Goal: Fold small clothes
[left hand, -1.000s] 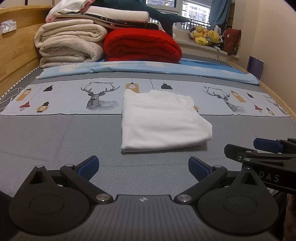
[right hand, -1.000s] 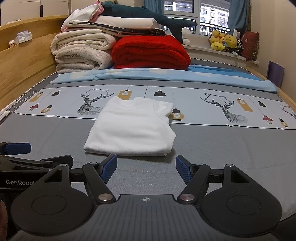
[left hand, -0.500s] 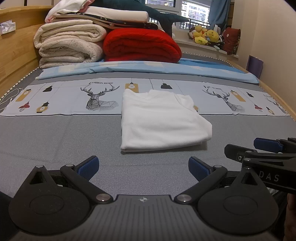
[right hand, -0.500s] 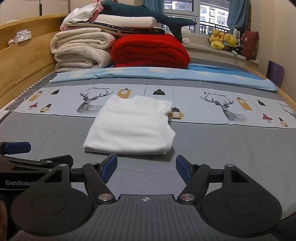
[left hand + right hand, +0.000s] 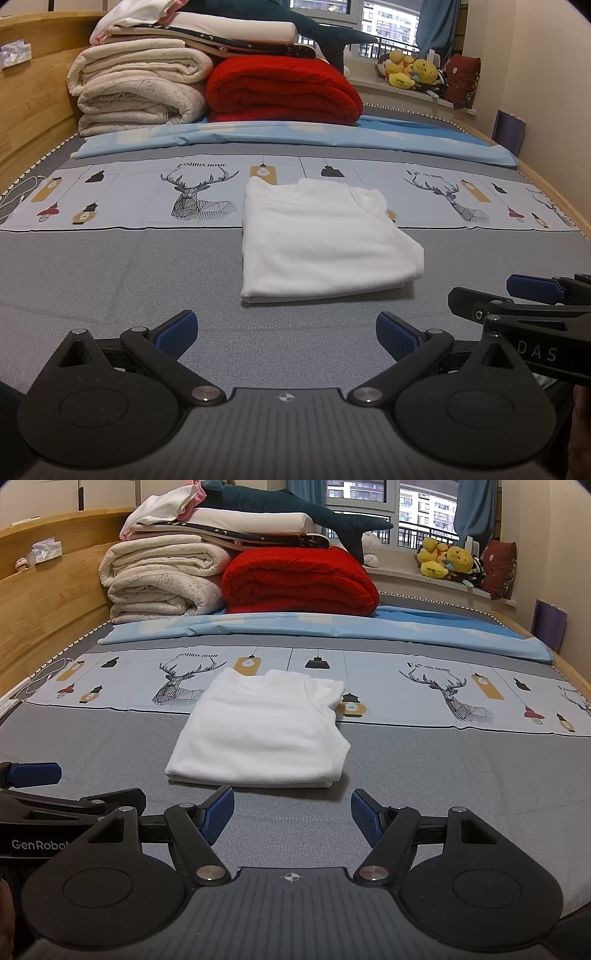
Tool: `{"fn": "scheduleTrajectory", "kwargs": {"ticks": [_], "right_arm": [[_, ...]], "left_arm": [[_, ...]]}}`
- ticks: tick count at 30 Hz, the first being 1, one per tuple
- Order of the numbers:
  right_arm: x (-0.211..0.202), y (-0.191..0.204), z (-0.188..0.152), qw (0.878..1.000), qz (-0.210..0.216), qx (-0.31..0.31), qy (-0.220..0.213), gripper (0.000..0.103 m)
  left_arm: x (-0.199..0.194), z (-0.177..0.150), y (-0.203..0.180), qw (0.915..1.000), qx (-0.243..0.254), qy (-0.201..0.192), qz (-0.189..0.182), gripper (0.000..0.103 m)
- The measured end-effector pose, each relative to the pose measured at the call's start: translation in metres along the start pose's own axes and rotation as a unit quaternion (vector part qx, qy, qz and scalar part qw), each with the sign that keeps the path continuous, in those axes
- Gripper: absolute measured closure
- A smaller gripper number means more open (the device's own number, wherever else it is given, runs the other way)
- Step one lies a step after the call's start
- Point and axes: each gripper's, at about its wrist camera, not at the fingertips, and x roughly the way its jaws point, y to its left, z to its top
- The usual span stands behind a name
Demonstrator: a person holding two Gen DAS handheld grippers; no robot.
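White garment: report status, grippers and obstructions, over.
Left gripper and right gripper open, empty, short of the cloth. White garment folded flat on grey bedspread. Nothing between grippers and garment.

A bed (image 5: 110,280) fills the room, its grey cover crossed by a pale printed band (image 5: 424,698) of deer heads and hanging lamps, with a light blue sheet (image 5: 295,134) lying across it further back. A wooden bed frame (image 5: 48,602) runs along the left side. At the far end bedding is stacked — cream quilts (image 5: 140,92) beside a folded red quilt (image 5: 299,579), with a dark teal shark plush (image 5: 314,513) on top. Behind it a window (image 5: 369,498) shows apartment blocks outside, with blue curtains (image 5: 439,22) at its right. Yellow plush toys (image 5: 447,561) sit on the sill. The right wall (image 5: 546,74) is plain cream — a purple bag (image 5: 550,624) leans against it.
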Motion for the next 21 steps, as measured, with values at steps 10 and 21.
{"fn": "scheduleTrajectory", "kwargs": {"ticks": [10, 21], "right_arm": [[0.0008, -0.0003, 0.0000, 1.000, 0.000, 0.000, 0.001, 0.032], [0.0010, -0.0005, -0.0001, 1.000, 0.000, 0.000, 0.002, 0.032]], "left_arm": [[0.0009, -0.0004, 0.0009, 1.0000, 0.001, 0.001, -0.002, 0.000], [0.0016, -0.0005, 0.0025, 1.0000, 0.004, 0.000, -0.004, 0.000]]}}
